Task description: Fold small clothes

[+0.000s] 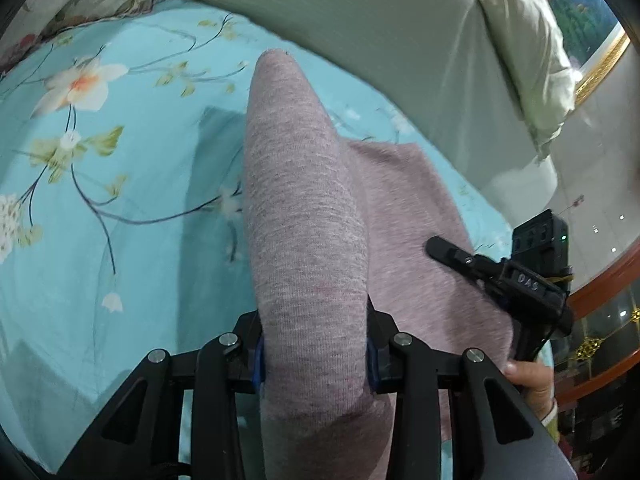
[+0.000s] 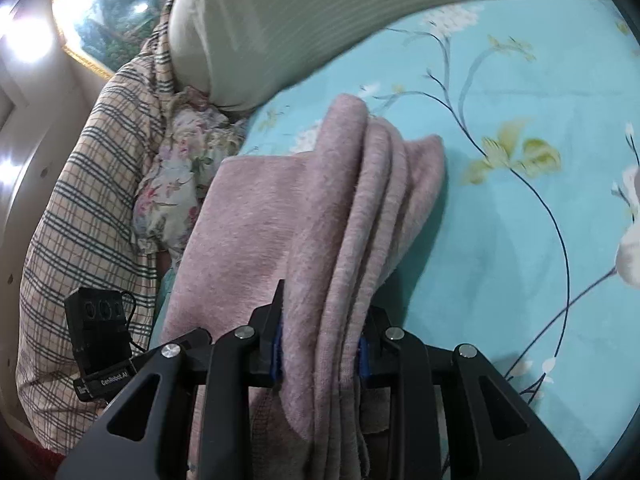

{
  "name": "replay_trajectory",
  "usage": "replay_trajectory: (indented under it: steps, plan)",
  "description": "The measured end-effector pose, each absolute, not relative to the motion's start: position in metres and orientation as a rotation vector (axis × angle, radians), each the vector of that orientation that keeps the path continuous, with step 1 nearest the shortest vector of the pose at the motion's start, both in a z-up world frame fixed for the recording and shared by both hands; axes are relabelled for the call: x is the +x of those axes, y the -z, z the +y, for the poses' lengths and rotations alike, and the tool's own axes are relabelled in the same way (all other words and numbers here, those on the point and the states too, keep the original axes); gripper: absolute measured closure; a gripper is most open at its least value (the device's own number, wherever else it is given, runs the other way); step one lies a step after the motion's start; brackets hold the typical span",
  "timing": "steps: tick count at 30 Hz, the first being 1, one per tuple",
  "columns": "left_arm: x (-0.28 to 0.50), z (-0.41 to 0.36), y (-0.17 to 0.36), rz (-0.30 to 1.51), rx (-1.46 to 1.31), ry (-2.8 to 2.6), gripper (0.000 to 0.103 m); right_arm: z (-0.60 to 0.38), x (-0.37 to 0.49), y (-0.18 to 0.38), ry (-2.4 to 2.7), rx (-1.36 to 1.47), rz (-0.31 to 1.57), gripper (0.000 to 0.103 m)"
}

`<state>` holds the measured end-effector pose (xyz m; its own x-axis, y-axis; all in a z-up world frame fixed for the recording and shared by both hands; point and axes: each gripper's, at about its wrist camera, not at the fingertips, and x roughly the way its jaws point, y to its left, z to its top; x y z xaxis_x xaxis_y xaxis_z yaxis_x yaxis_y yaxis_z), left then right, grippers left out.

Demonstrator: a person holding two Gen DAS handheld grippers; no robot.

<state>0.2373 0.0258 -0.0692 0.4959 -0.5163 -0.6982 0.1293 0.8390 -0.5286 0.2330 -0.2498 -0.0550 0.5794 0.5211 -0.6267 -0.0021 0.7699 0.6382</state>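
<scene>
A pink knitted garment [image 1: 304, 216] lies over a turquoise flowered bedsheet [image 1: 120, 200]. My left gripper [image 1: 314, 356] is shut on a thick rolled fold of it, which stands up between the jaws and hides the fingertips. In the same view the right gripper [image 1: 460, 254] reaches onto the flat part of the garment from the right, a hand [image 1: 532, 380] below it. In the right wrist view my right gripper [image 2: 320, 348] is shut on several bunched layers of the pink garment [image 2: 360, 208], whose far end rests on the bedsheet [image 2: 500, 240].
A pale ribbed bolster [image 1: 380, 32] and a cream pillow [image 1: 532, 64] lie along the far side of the bed. A checked blanket [image 2: 80, 208] and flowered cloth [image 2: 180, 176] are heaped at the left in the right wrist view. A gold-framed picture [image 2: 104, 20] hangs behind.
</scene>
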Motion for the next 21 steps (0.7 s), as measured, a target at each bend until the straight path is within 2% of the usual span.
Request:
replay_trajectory:
  steps: [6,8,11,15,21]
  plan:
    - [0.239,0.03,0.085,1.022,-0.444,0.379,0.05,-0.254,0.232,0.068,-0.294,0.626,0.938,0.068]
    - [0.239,0.03,0.087,1.034,-0.432,0.348,0.036,-0.254,0.232,0.069,-0.279,0.623,0.941,0.061]
    - [0.236,0.03,0.084,1.036,-0.409,0.314,0.03,-0.255,0.229,0.065,-0.234,0.587,0.95,0.048]
    - [0.225,0.04,0.072,1.027,-0.419,0.277,0.029,-0.258,0.217,0.041,-0.147,0.52,0.917,0.047]
    - [0.199,0.051,0.044,0.935,-0.382,0.226,0.038,-0.248,0.214,0.002,-0.162,0.41,0.814,0.047]
